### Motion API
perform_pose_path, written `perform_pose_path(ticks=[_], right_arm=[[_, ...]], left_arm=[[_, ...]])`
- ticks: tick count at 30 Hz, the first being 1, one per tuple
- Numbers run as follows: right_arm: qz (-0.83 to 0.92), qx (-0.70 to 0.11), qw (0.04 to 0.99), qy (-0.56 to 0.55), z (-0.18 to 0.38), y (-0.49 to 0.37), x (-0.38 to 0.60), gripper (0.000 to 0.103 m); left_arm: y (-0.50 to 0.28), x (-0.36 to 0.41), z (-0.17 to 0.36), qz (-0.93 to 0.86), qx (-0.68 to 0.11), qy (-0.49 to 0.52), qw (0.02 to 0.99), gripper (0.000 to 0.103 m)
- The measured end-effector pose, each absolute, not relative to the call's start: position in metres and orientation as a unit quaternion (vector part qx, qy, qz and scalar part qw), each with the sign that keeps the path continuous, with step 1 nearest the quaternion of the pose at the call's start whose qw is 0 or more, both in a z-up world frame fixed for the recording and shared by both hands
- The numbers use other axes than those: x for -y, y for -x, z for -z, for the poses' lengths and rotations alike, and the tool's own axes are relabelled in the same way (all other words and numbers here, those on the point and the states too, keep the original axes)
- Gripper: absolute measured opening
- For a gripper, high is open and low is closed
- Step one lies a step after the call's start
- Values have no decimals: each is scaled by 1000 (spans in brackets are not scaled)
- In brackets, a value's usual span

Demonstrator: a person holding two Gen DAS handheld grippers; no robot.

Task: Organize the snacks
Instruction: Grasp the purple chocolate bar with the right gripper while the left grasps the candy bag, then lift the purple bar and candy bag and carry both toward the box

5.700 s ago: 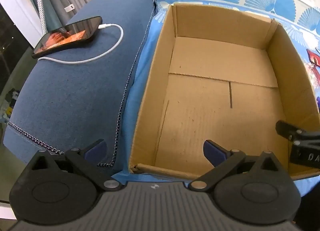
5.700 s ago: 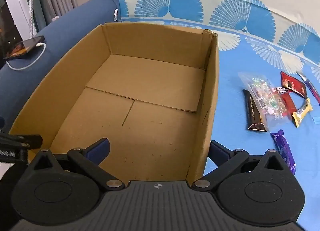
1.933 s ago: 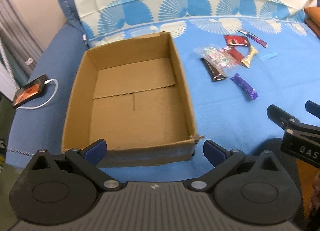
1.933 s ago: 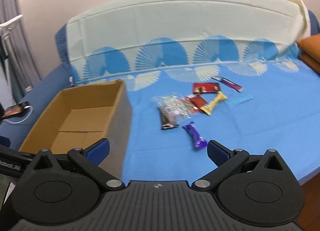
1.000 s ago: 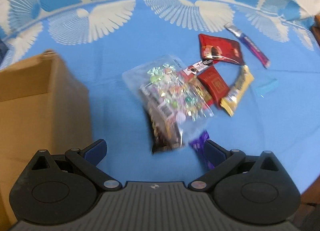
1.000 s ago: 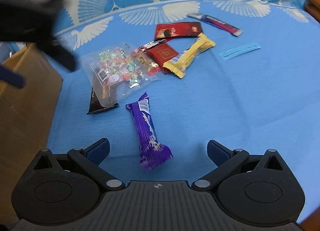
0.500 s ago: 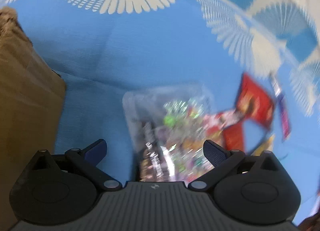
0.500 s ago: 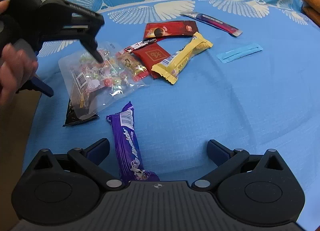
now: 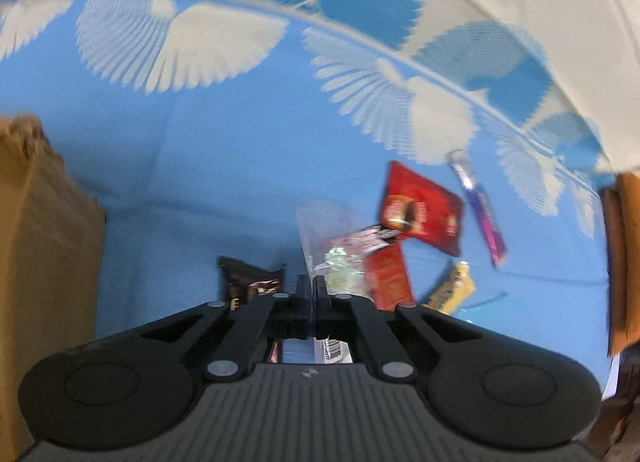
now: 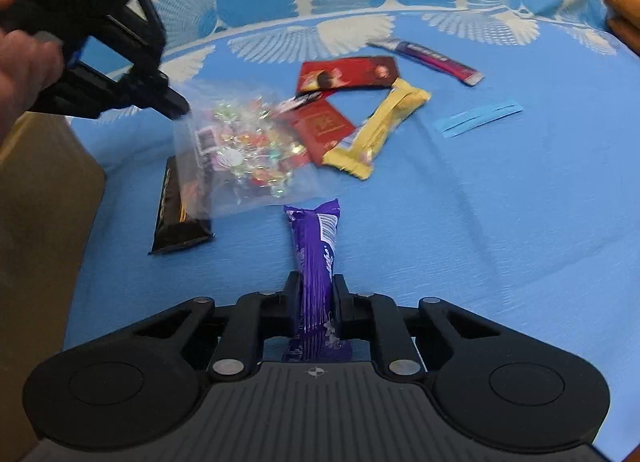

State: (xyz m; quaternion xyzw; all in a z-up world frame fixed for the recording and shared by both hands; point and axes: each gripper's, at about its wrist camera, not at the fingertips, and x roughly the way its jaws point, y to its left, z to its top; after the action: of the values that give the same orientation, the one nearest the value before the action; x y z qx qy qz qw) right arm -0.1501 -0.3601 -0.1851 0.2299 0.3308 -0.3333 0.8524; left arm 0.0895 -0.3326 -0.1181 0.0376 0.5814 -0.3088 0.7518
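Observation:
My left gripper [image 9: 311, 286] is shut on the edge of a clear bag of colourful candies [image 9: 338, 250]; the right wrist view shows the left gripper [image 10: 176, 106] pinching the candy bag's [image 10: 248, 150] corner and lifting it off the blue sheet. My right gripper [image 10: 316, 290] is shut on a purple chocolate bar [image 10: 316, 250]. A dark brown bar [image 10: 180, 206] lies under the bag. A red packet [image 10: 348, 74], a small red pouch [image 10: 320, 126], a yellow bar [image 10: 380, 130] and a thin purple stick [image 10: 432, 56] lie beyond.
The cardboard box [image 10: 36, 198] stands at the left, its wall also in the left wrist view [image 9: 44, 246]. A blue paper strip [image 10: 480, 118] lies at the right. An orange cushion [image 9: 624, 262] sits at the far right edge of the bed.
Both grippers have closed: the left on the candy bag's corner, the right on the purple bar. The candy bag has lifted and shifted off the brown bar.

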Motion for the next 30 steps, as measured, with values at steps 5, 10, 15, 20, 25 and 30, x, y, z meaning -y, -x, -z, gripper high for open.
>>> perform_pose_path(ticks=[5,10,15,20,25,30], right_arm=[[344,-313,854,-232,172,167,362,16],[348,-304,855,-234,158,183,358,16],[351,-297,857,-232,143,189,338,16],[358,-308,847,-243,152,194,333,16],[357,-317,834,-275,168,199,345,16],[354,-322,831,-285,178,199,353,17]], left_arm=[[-69,325,81,336,-550,-66,762,0],[-51,308,49,347,-534,-95,766,0],[-40,289,37,345,-523,-106,772,0],[-37,285,78,344,-578,-107,733,54],[-36,287,117,320,-580,-101,742,86],[-45,283,156,293,-638,-57,710,86]])
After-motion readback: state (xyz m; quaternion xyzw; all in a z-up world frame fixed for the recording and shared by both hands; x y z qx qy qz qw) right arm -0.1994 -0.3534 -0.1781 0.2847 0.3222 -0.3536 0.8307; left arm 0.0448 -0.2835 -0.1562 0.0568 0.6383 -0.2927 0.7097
